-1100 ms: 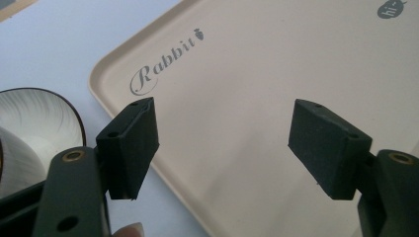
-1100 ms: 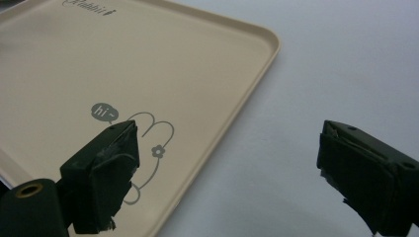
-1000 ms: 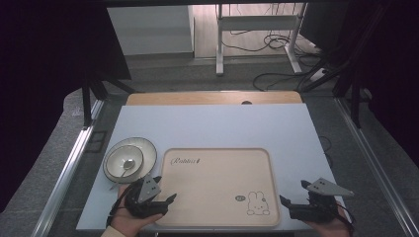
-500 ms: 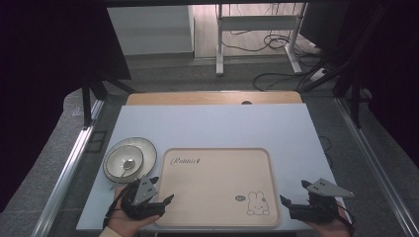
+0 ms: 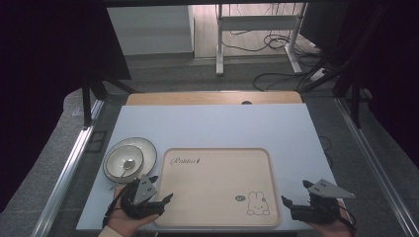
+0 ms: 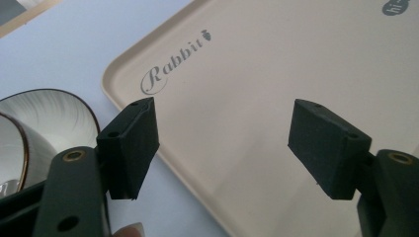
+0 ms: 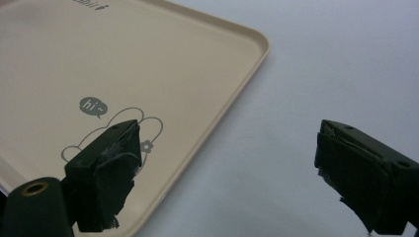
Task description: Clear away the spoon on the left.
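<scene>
Left gripper and right gripper spread, flanking tray; bowl cut off

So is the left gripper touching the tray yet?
Apart. In the left gripper view the left gripper is open, its pads hanging above the beige tray, with the tray's surface and rim showing clear between and beneath them; nothing is pinched.

Beige rectangular plastic tray: far and right parts cut off by left gripper view's edges. White ribbed bowl with dark rim: cut by that view's left edge, partly hidden behind jaw. Small object inside bowl in high view: too small to identify.
</scene>
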